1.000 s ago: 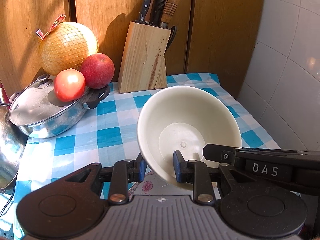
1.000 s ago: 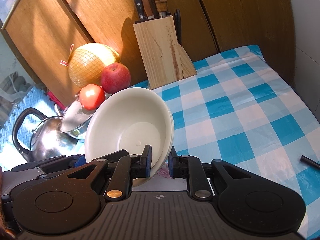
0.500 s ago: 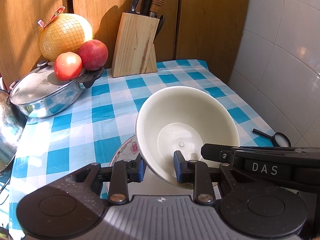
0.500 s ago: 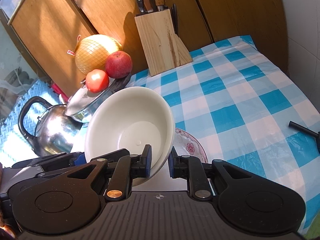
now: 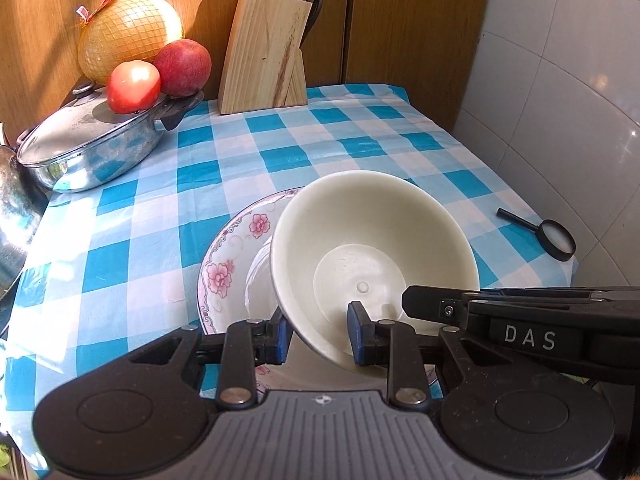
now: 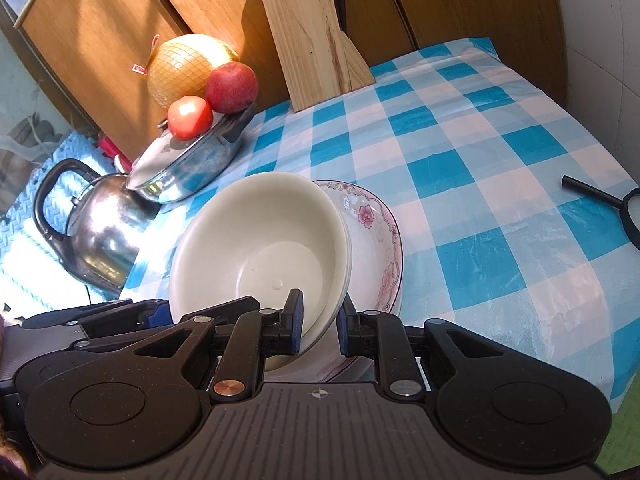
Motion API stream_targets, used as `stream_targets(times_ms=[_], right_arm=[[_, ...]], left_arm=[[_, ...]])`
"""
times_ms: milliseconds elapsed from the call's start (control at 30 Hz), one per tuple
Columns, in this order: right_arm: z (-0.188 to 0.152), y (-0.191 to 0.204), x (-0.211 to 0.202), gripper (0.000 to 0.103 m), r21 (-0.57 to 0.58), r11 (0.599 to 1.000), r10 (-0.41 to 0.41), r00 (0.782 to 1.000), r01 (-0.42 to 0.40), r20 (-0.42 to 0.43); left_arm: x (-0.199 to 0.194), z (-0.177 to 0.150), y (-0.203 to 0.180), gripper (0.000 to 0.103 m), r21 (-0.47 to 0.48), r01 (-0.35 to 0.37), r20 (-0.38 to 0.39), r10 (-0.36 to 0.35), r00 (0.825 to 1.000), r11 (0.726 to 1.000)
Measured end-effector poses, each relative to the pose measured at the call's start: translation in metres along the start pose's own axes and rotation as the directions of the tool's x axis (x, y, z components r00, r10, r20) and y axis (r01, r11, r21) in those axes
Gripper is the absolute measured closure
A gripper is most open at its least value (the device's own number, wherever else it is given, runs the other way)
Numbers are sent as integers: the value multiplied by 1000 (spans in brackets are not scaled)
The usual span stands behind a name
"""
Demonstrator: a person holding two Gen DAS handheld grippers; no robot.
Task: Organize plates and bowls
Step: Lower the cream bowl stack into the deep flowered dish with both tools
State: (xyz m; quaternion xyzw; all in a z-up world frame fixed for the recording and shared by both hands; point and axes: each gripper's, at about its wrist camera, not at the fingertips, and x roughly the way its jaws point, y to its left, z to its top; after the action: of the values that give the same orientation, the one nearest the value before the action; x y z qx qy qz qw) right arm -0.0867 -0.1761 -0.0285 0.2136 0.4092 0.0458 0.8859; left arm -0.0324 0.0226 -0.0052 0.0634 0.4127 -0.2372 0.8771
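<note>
I have the cream bowl pinched at its near rim by both tools at once: my left gripper is nearly closed on the rim's left part, one pad inside the wall and one outside, and my right gripper is clamped the same way a little further round the rim. The bowl hangs tilted, its mouth turned up and toward me, directly ahead of both sets of fingers.

What the next move turns on is what lies under it. The floral plate sits flat on the checked tablecloth, and the bowl is above the plate's near right part, so its base looks off-centre to the right (I can't tell from either view whether the base already touches the plate). I judge it needs levelling and lowering onto the plate's middle before either grip lets go.

The bowl is empty, and the plate carries nothing that I can see. At the far left the lidded steel pan has a tomato and an apple resting on its lid
</note>
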Motion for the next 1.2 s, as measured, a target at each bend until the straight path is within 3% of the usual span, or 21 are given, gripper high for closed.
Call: stream_targets(times_ms=[600, 1033, 1200], right_arm=[[1, 2, 5, 78, -12, 999, -42, 999, 42, -2], [5, 8, 14, 77, -36, 999, -38, 999, 37, -33], [6, 8, 14, 74, -32, 999, -28, 999, 27, -31]], left_arm=[[14, 5, 6, 81, -4, 15, -29, -15, 999, 1000], [16, 6, 15, 81, -45, 14, -43, -16, 999, 999], [14, 7, 24, 81, -85, 44, -48, -48, 998, 995]])
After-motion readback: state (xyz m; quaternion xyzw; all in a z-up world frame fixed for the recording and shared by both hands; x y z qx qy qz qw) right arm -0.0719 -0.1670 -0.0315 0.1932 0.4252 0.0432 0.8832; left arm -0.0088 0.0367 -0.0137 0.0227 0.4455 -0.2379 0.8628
